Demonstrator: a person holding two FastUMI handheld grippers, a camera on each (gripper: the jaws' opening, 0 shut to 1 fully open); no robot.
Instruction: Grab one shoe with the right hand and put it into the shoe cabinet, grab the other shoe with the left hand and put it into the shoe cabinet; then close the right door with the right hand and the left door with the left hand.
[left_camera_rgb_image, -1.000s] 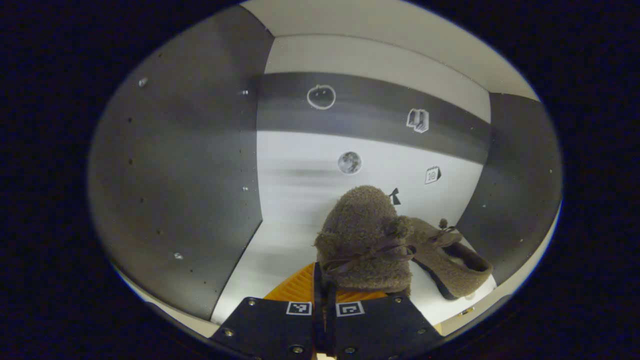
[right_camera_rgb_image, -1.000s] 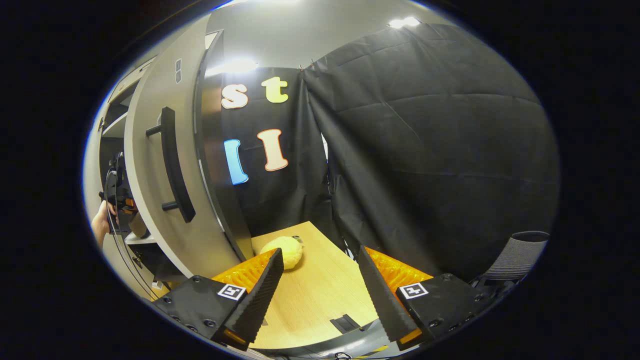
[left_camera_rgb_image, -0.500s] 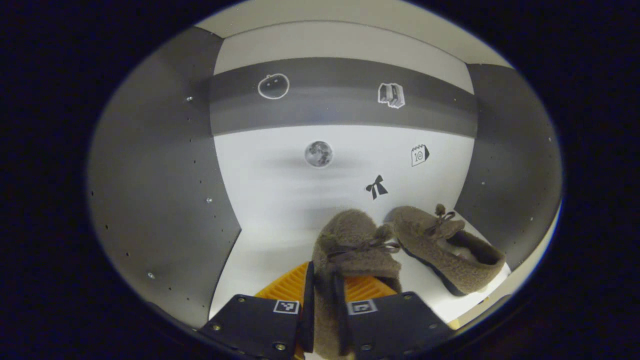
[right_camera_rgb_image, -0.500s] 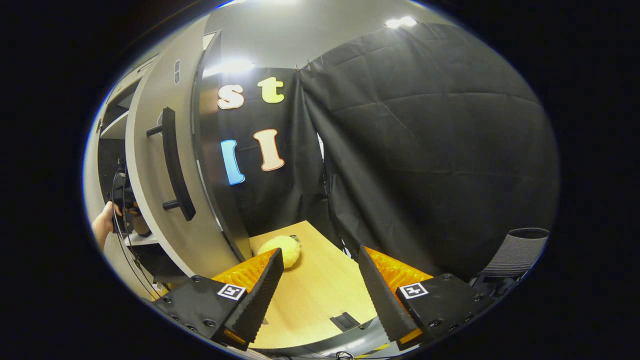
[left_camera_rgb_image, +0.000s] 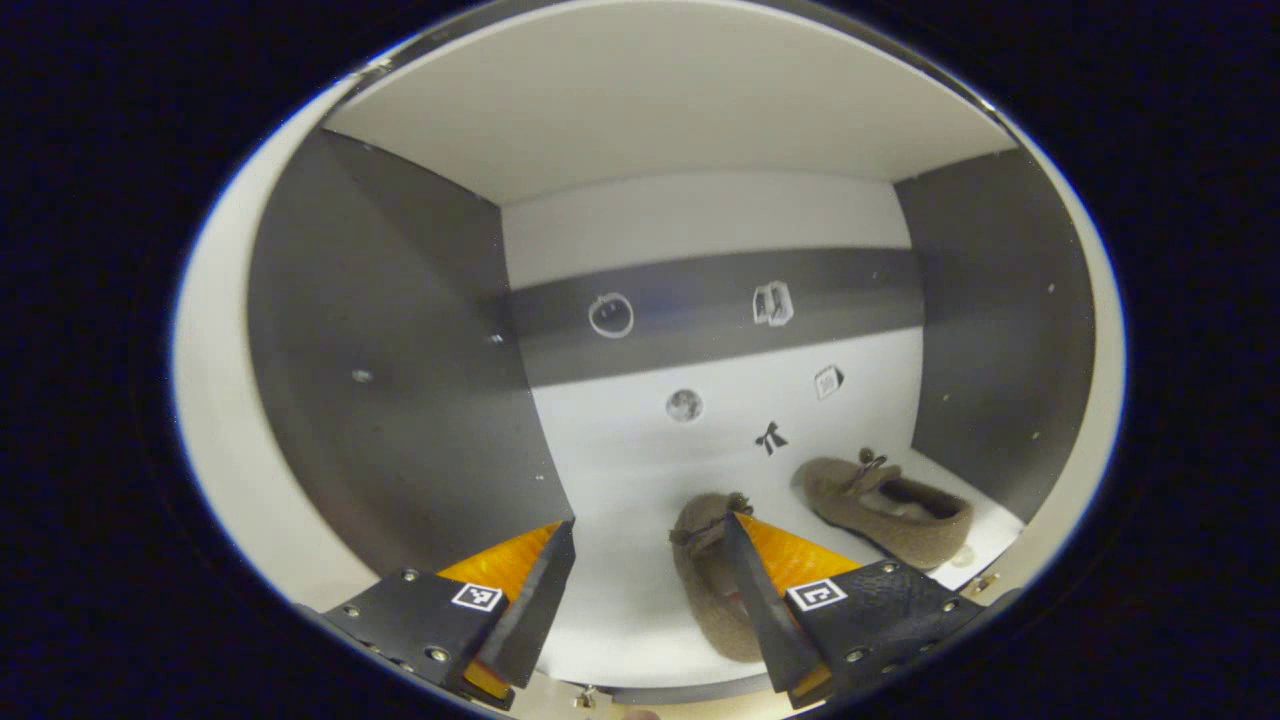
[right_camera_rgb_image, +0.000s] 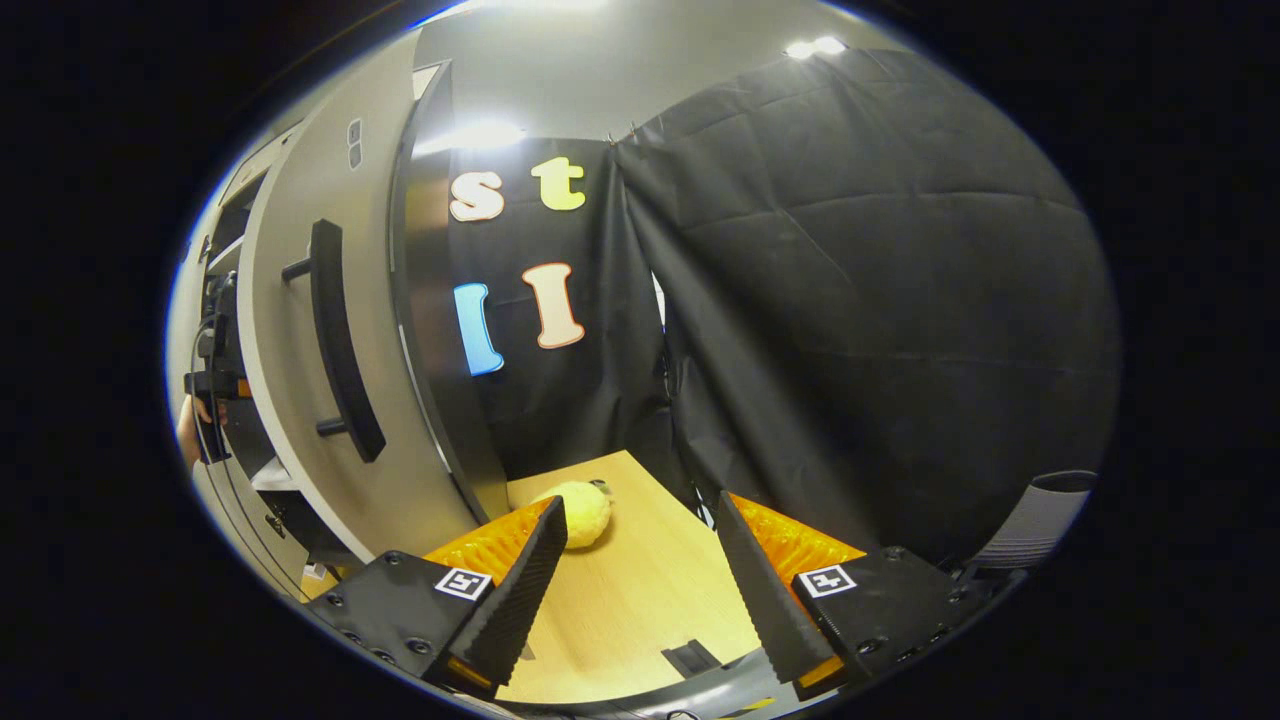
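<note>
Fleecy brown, both shoes lie on the white shelf (left_camera_rgb_image: 620, 610) of the shoe cabinet; one shoe (left_camera_rgb_image: 712, 575) sits just behind the left gripper (left_camera_rgb_image: 640, 580), whose jaws are spread and empty, the other shoe (left_camera_rgb_image: 885, 505) rests to its right near the dark side wall; stowing looks done, both doors remain; beside the cabinet, the right gripper (right_camera_rgb_image: 635, 580) hangs splayed, holding nothing, near the right door (right_camera_rgb_image: 300, 250) and its black bar handle (right_camera_rgb_image: 340, 340).
</note>
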